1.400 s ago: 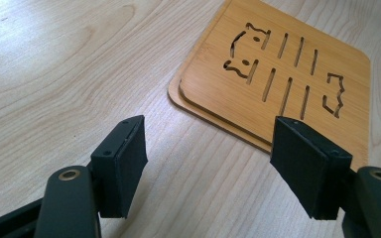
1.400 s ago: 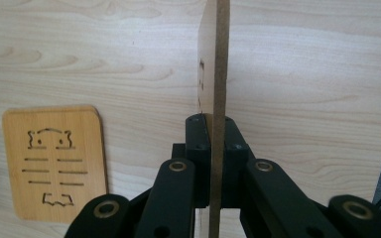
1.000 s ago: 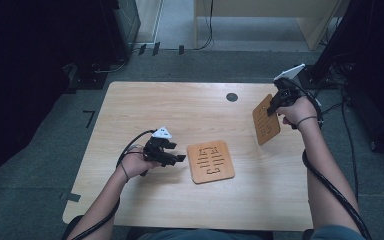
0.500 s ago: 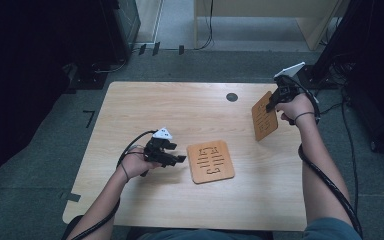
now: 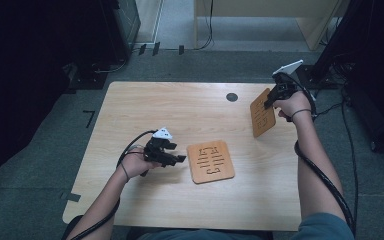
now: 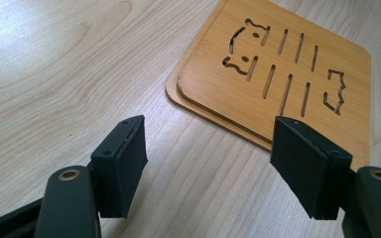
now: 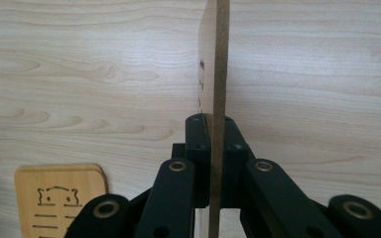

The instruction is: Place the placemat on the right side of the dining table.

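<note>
From above, the right gripper (image 5: pixel 269 102) has carried its clamped board (image 5: pixel 262 114) nearer the stack (image 5: pixel 210 161), suggesting stacking comes next; the left gripper (image 6: pixel 218 168) waits wide beside that stack (image 6: pixel 278 74); the right gripper view shows the board (image 7: pixel 213 74) edge-on, pinched between the jaws

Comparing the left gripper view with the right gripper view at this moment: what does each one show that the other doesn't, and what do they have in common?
Left gripper view: the left gripper with jaws wide apart and nothing between them, and a second board's edge peeking out beneath the flat cut-out board, so it is a stack of two.

Right gripper view: the right gripper clamped on a thin wooden board seen edge-on, held above the table.

Shared: the light wooden tabletop and the flat board with its slots and face cut-outs.
</note>
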`<state>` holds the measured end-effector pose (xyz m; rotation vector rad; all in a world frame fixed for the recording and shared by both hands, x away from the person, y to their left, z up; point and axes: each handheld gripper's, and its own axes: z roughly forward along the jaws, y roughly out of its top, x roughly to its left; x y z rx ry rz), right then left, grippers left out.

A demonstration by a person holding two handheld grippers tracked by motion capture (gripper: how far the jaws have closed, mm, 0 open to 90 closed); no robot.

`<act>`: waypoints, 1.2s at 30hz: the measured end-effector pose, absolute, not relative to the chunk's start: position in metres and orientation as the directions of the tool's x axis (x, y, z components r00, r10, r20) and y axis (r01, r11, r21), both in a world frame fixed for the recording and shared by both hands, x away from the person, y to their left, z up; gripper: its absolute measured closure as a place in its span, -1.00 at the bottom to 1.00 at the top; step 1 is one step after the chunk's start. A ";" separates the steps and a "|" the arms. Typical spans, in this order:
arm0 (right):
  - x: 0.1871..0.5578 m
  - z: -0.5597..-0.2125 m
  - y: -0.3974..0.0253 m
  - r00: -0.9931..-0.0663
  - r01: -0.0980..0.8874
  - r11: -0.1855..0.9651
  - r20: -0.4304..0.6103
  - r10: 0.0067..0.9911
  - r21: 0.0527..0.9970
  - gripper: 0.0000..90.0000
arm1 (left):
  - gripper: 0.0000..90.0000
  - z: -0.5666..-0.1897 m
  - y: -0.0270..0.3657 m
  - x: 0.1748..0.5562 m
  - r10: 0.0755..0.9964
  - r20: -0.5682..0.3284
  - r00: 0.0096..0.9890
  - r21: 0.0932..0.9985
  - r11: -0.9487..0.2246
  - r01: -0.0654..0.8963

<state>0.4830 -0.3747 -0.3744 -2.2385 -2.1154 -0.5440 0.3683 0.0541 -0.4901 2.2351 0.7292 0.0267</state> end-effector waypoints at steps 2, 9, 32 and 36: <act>0.484 -0.376 -0.375 0.021 0.972 -0.078 0.251 0.968 0.222 0.95 | -0.35 -0.490 0.054 0.368 0.510 -0.203 0.836 0.683 -0.538 0.494; 0.488 -0.379 -0.378 0.034 0.971 -0.092 0.252 0.967 0.219 0.94 | -0.35 -0.490 0.054 0.368 0.509 -0.201 0.837 0.682 -0.541 0.492; 0.483 -0.383 -0.398 0.053 0.963 -0.115 0.250 0.967 0.242 0.80 | -0.35 -0.491 0.052 0.368 0.508 -0.199 0.838 0.678 -0.546 0.492; 0.480 -0.385 -0.405 0.064 0.962 -0.129 0.260 0.963 0.240 0.79 | -0.35 -0.491 0.052 0.368 0.506 -0.195 0.840 0.677 -0.550 0.488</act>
